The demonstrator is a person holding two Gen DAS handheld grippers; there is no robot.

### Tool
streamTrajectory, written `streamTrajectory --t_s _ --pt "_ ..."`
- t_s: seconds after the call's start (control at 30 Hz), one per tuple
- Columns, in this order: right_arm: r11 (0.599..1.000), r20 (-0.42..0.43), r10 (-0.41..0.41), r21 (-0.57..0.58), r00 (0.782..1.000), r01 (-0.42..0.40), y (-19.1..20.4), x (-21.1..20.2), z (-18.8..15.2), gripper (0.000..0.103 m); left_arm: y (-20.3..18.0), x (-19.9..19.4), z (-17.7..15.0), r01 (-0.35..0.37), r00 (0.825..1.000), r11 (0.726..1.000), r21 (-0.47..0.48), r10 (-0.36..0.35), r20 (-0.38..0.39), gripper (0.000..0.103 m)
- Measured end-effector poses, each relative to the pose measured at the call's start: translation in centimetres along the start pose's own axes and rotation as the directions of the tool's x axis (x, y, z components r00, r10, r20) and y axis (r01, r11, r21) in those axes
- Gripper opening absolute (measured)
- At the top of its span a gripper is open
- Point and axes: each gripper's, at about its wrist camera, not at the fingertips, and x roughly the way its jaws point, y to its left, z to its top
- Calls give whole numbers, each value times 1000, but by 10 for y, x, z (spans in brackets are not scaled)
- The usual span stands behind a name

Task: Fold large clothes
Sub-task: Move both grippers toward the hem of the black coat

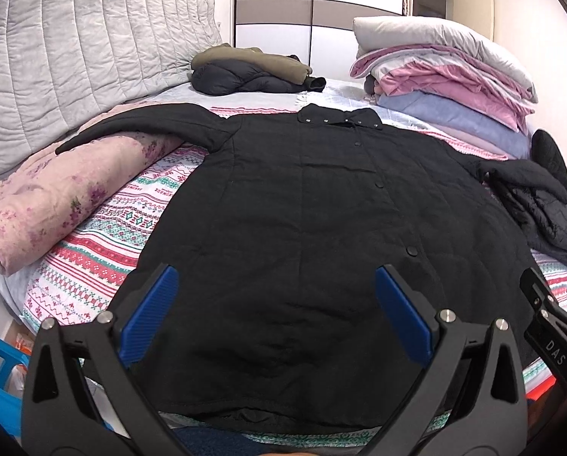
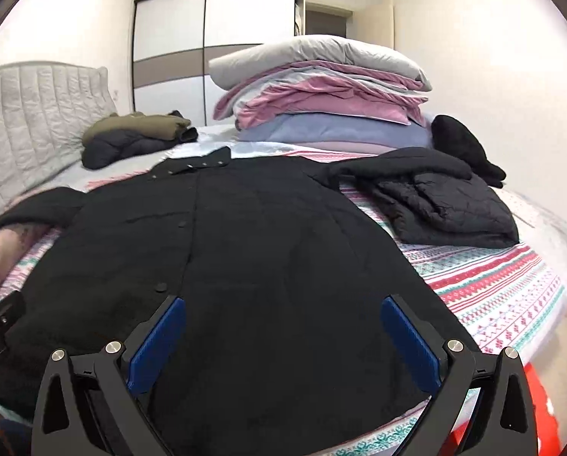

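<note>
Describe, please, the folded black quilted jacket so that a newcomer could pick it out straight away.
Start at the bed with its striped patterned cover, where a long black buttoned coat lies spread flat. Beside that coat, in front of the stack of pink and blue bedding, sits the folded black quilted jacket. Unlike the spread coat, it is a compact bundle with stitched quilting, and the coat's sleeve rests on it.

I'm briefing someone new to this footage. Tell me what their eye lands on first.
A large black coat lies spread flat, buttoned, across the patterned bedspread, filling the middle of both views. Behind it to the right, a tall stack of folded bedding rises. Both claws, left and right, hang open over the coat's hem.
</note>
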Motion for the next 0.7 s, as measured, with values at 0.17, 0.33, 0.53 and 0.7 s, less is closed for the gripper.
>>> streamTrajectory --t_s 0.17,0.33,0.53,0.7 --pt "1000 -48 8 -8 999 -8 2 2 0 103 -1 1 -1 -21 1000 999 27 22 -12 103" --pt "1000 -88 13 -4 996 -14 -1 5 1 103 1 1 -1 -5 1000 1000 4 5 -20 103" --pt "1000 -107 -13 -20 994 11 1 9 0 103 -4 5 -2 4 999 1000 24 -3 -46 103" --pt "999 -118 -24 -26 993 21 -2 12 1 103 -12 9 -3 -13 995 997 71 20 -94 103"
